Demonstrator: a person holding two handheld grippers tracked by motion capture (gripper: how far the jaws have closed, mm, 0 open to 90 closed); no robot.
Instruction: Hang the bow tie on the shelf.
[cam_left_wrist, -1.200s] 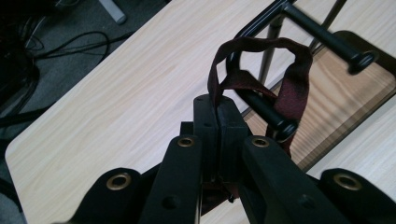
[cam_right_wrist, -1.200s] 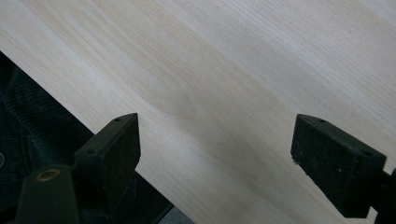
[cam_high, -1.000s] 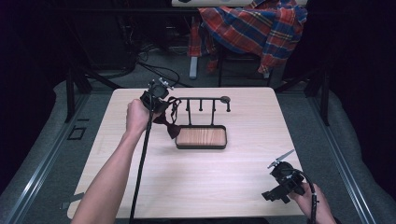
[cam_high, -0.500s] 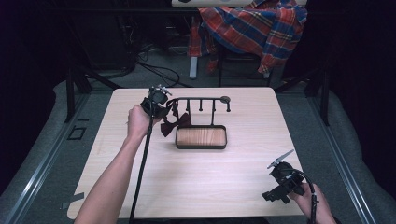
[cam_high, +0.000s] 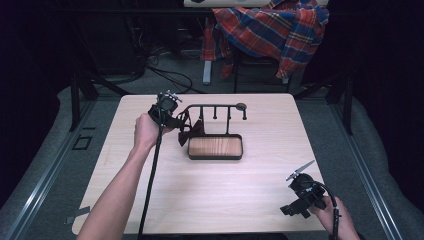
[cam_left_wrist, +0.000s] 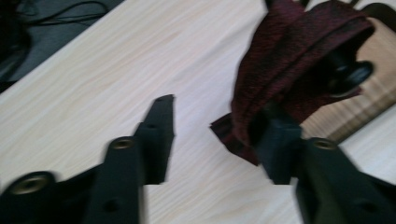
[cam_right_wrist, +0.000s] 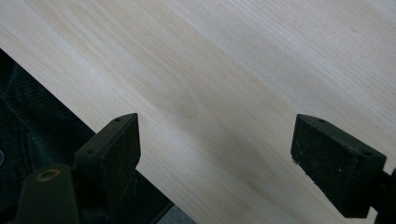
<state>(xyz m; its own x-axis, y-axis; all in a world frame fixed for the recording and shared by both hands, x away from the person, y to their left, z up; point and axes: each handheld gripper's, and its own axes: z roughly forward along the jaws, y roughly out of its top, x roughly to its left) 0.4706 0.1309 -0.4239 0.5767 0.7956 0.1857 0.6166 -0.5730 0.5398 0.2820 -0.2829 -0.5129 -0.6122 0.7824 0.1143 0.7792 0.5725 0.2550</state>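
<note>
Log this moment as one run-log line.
left gripper: jaws just opening, dark red bow tie loose by one pad, hanging on rack | right gripper: open, idle over table

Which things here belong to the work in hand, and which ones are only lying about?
Part of the job:
- dark red fabric bow tie, hanging at the rack's left end
- black metal hanging rack with wooden tray base
- left gripper, jaws just opened, one jaw against the cloth

Only lying about:
- red and blue plaid shirt on a chair behind the table
- right gripper, idle, open
</note>
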